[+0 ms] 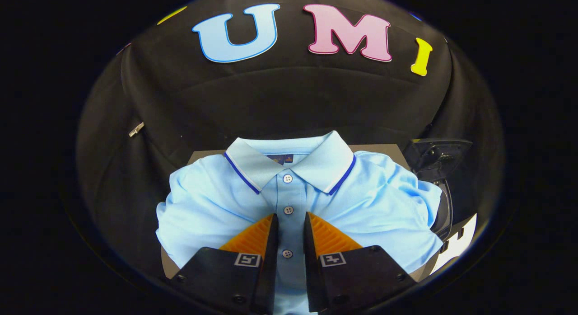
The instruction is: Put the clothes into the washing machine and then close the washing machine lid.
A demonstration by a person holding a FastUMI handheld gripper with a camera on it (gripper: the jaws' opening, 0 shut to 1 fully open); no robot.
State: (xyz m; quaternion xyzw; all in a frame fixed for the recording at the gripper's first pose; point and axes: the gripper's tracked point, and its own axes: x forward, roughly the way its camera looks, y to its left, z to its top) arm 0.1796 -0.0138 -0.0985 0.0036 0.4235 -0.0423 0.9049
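Polo shirt (375,206): light blue, folded, collar away from the tool, lying on a grey surface (392,148).
Gripper (290,222): fingers a narrow gap apart, straddling the button placket, gripping nothing visibly.
Buttons (288,210): one between the fingertips.
Washing machine (435,159): dark, just right of the shirt.

The handheld gripper (290,220) ends in 2 wedge-shaped fingers, their sloping upper faces ribbed in fine steps. Each finger sits on a dark, angular mounting block bearing 1 small square black-and-white marker near its front edge. Round screw heads dot the blocks' corners, and a narrow gap separates the fingers.
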